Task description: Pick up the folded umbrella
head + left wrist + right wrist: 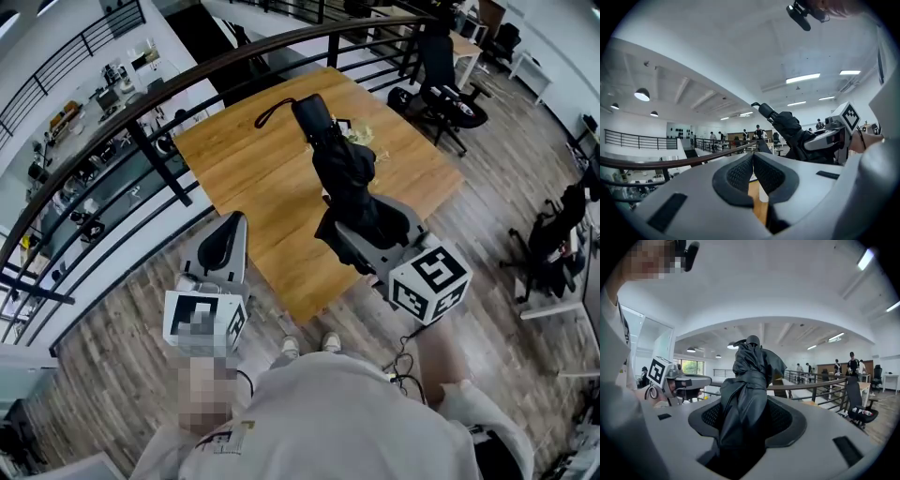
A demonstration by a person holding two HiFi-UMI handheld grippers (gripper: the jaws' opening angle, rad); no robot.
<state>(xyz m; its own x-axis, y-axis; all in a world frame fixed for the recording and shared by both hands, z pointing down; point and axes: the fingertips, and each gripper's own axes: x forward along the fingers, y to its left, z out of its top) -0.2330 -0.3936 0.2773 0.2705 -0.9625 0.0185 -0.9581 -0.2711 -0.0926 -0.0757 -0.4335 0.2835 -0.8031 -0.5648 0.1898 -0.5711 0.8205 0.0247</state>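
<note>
The right gripper has its jaws closed on the folded umbrella. In the right gripper view, the dark pads press on the black cloth from both sides and stand as far apart as the bundle is thick. The grip is on the lower part of the umbrella, and loose folds of fabric hang out below the jaws. The rest of the umbrella sticks out ahead of the gripper, bunched and tied about the middle, and ends in a dark handle with a thin wrist strap looped off its tip.

The umbrella is in the air, clear of the wooden worktop. In the head view it lies over the worktop's near right part with the handle end pointing away from the person. From the left gripper view it shows against the far wall and ceiling, slanting up to the left above the railing.

The left gripper hangs to the left, just off the worktop's near corner and over the plank floor. Its pads meet at the tips and hold nothing — only a sliver of worktop shows through the gap lower down. Each gripper carries its marker cube at the back, nearest the person. A black office chair stands beyond the worktop's far right corner.
</note>
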